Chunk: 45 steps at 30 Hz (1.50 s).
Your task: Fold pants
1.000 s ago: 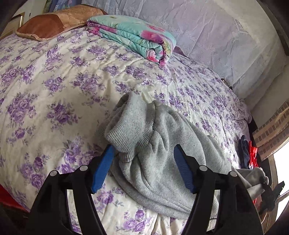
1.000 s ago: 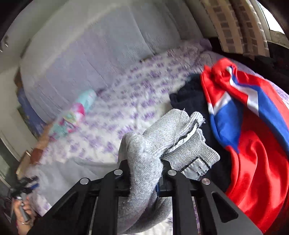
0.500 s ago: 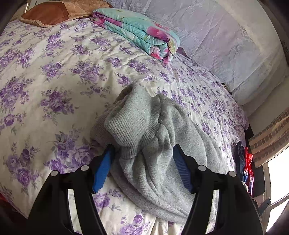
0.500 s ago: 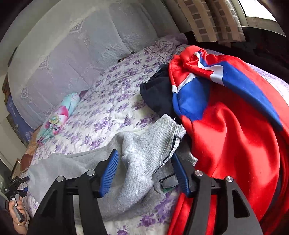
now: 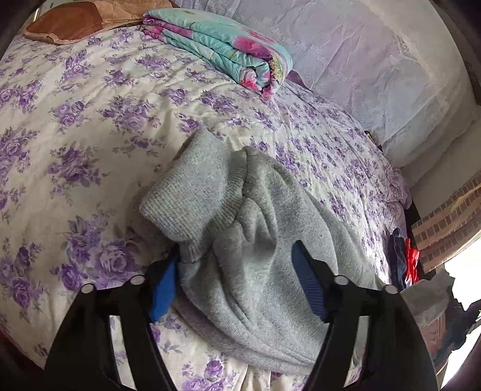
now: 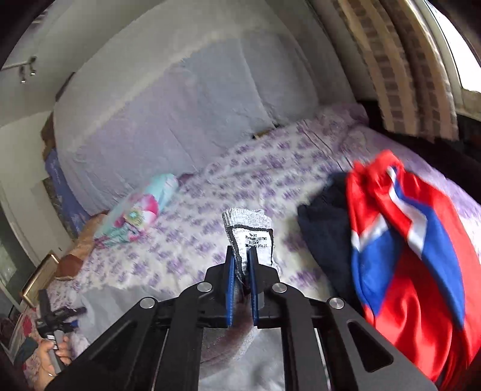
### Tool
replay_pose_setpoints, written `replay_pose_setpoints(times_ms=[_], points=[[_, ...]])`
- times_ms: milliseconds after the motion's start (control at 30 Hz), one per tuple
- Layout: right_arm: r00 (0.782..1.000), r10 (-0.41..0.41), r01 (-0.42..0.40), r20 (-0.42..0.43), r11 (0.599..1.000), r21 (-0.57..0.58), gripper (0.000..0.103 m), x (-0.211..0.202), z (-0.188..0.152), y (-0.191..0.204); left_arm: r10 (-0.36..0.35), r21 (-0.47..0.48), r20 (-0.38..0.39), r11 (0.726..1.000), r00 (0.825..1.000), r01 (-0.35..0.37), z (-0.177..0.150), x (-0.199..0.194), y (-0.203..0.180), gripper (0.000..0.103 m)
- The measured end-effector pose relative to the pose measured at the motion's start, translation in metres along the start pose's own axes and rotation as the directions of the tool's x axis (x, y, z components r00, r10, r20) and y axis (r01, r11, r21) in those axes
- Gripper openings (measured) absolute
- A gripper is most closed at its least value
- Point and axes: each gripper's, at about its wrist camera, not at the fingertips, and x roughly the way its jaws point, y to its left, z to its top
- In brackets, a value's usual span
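Note:
Grey sweatpants [image 5: 249, 228] lie bunched on the floral bedspread [image 5: 90, 120], ribbed cuffs toward the pillows. My left gripper [image 5: 237, 279] is open, its blue pads on either side of the bunched grey cloth at the cuffs. In the right wrist view my right gripper [image 6: 240, 270] is shut on the waistband end of the pants [image 6: 249, 231], where a white label shows, and holds it lifted above the bed. The rest of the grey cloth hangs below the fingers.
A folded teal and pink floral blanket [image 5: 222, 51] and a brown pillow [image 5: 75, 18] lie at the head of the bed. A red, blue and white garment [image 6: 415, 255] and a dark one [image 6: 324, 228] lie at the right. The lavender headboard [image 6: 180, 120] stands behind.
My right gripper was shut on the pants, opened over them on the bed, then shut again on the waistband by the label and lifted it. My left gripper stayed open and moved closer over the cuffs.

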Motion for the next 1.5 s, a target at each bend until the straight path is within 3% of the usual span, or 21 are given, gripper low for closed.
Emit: replay_pose_setpoints(times_ms=[67,133,200,300,367,500,633,700,767,833,900,1000,1033,1100,1167,1233,1267,1300,1333,1433,1500], points=[[0.992,0.032,-0.029,0.118,0.999,-0.028,0.005,-0.025,0.018,0.01,-0.037,-0.049,0.022,0.998,0.999,0.038,0.004,-0.006,0.011,0.03],[0.99,-0.055,0.056,0.13,0.998,-0.003,0.005,-0.034,0.014,0.0,-0.074,-0.076,0.067,0.994,0.995,0.079,0.003,-0.022,0.021,0.024],[0.99,-0.143,0.143,-0.001,0.988,0.065,0.006,-0.019,-0.016,-0.03,-0.057,-0.047,0.116,0.997,0.992,0.063,0.0,-0.036,0.024,0.022],[0.949,-0.226,0.256,-0.22,0.959,0.117,0.006,0.011,-0.085,-0.073,-0.039,-0.038,0.099,0.998,0.994,0.043,-0.008,-0.034,0.03,0.022],[0.933,-0.225,0.279,-0.28,0.945,0.17,0.006,0.016,-0.122,-0.091,0.0,-0.022,0.086,1.0,0.996,0.002,-0.013,-0.028,0.031,0.022],[0.956,-0.19,0.238,-0.224,0.949,0.208,0.006,0.001,-0.126,-0.095,-0.003,-0.024,0.075,1.0,0.997,0.005,-0.011,-0.026,0.035,0.023],[0.938,-0.207,0.263,-0.28,0.947,0.183,0.009,0.01,-0.122,-0.096,0.019,-0.023,0.034,1.0,0.999,-0.018,-0.01,-0.017,0.041,0.037],[0.938,-0.23,0.283,-0.258,0.94,0.19,0.016,0.0,-0.117,-0.092,0.006,-0.046,0.021,0.999,1.0,-0.005,-0.015,-0.02,0.05,0.046],[0.936,-0.306,0.332,-0.171,0.931,0.15,0.043,-0.02,-0.109,-0.08,-0.009,-0.047,0.006,0.999,1.0,0.009,-0.02,-0.031,0.053,0.045],[0.936,-0.347,0.351,-0.056,0.932,0.097,0.047,-0.039,-0.096,-0.064,-0.021,-0.028,0.006,0.999,1.0,0.021,-0.025,-0.05,0.05,0.044],[0.949,-0.316,0.316,0.018,0.949,0.013,0.047,-0.045,-0.081,-0.045,-0.016,0.022,0.017,1.0,1.0,0.016,-0.027,-0.07,0.037,0.044],[0.993,-0.088,0.087,-0.078,0.996,-0.018,0.053,-0.019,-0.062,-0.02,-0.039,0.176,0.061,0.984,0.997,0.028,-0.028,-0.095,-0.01,0.045],[0.99,0.004,-0.005,-0.14,1.0,-0.008,0.057,-0.002,-0.06,-0.009,-0.061,0.227,0.071,0.973,0.996,0.043,-0.029,-0.097,-0.029,0.048],[0.969,0.044,-0.05,-0.243,0.999,-0.019,0.06,0.033,-0.064,0.011,-0.114,0.32,0.072,0.944,0.991,0.085,-0.033,-0.086,-0.065,0.063],[0.949,-0.035,0.014,-0.312,0.997,-0.07,0.06,0.068,-0.079,0.02,-0.069,0.371,0.049,0.928,0.996,0.046,-0.041,-0.051,-0.084,0.063],[0.915,-0.136,0.112,-0.38,0.99,-0.083,0.058,0.096,-0.102,0.003,0.015,0.345,-0.043,0.939,0.999,0.0,-0.05,-0.005,-0.071,0.063],[0.893,-0.16,0.147,-0.421,0.987,-0.063,0.047,0.107,-0.114,-0.014,0.042,0.307,-0.093,0.952,0.995,-0.012,-0.056,0.015,-0.053,0.055],[0.895,-0.154,0.141,-0.418,0.988,-0.063,0.041,0.107,-0.123,-0.023,0.022,0.298,-0.089,0.954,0.996,0.005,-0.061,0.02,-0.038,0.045],[0.91,-0.158,0.132,-0.383,0.987,-0.093,0.04,0.098,-0.125,-0.023,-0.011,0.319,-0.06,0.947,0.998,0.03,-0.064,0.011,-0.032,0.044],[0.916,-0.043,0.04,-0.398,0.999,-0.017,0.067,0.084,-0.107,-0.011,-0.076,0.253,-0.117,0.962,0.99,0.104,-0.054,-0.006,-0.023,0.049],[0.906,0.123,-0.121,-0.404,0.992,0.029,0.07,0.088,-0.08,0.016,-0.114,0.271,-0.103,0.952,0.988,0.138,-0.047,-0.019,-0.041,0.07]])
